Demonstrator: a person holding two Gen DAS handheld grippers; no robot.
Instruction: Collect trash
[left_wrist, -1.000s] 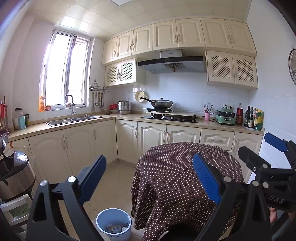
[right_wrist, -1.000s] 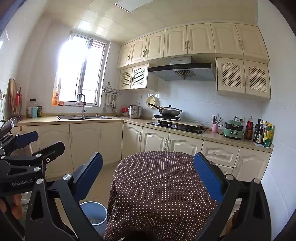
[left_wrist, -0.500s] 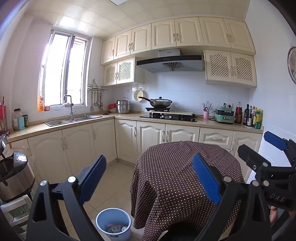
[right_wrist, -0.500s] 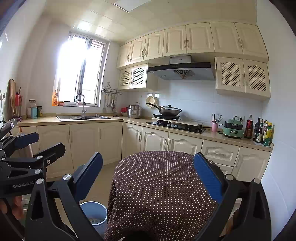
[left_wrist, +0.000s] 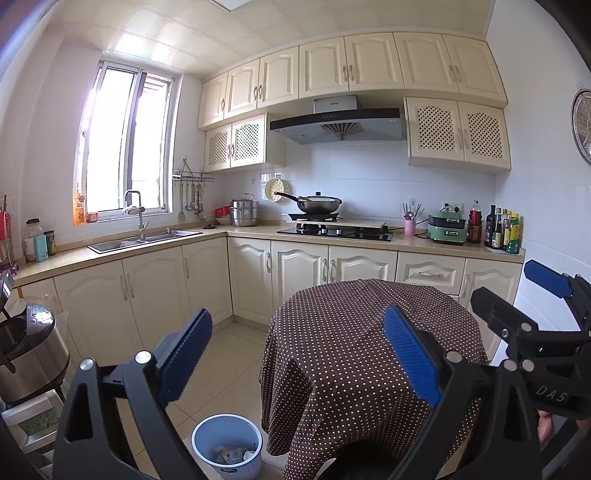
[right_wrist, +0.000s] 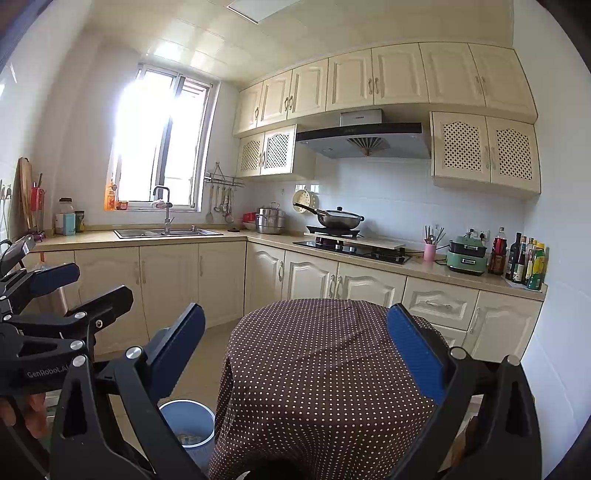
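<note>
A light blue trash bin (left_wrist: 227, 445) stands on the floor left of a round table, with crumpled wrappers (left_wrist: 232, 455) inside; it also shows in the right wrist view (right_wrist: 188, 424). My left gripper (left_wrist: 295, 350) is open and empty, held above the table and bin. My right gripper (right_wrist: 295, 343) is open and empty above the table. Each gripper shows at the edge of the other's view: the right gripper (left_wrist: 517, 295) and the left gripper (right_wrist: 92, 284). No trash shows on the tabletop.
The table wears a brown polka-dot cloth (left_wrist: 369, 332). L-shaped counters carry a sink (left_wrist: 144, 238), a stove with a wok (left_wrist: 317, 203), and bottles (left_wrist: 502, 229). A rice cooker (left_wrist: 26, 350) stands at far left. Tiled floor (left_wrist: 229, 354) lies between table and cabinets.
Both views have tilted up slightly, so the scene sits a little lower in frame. The grippers stay open and empty.
</note>
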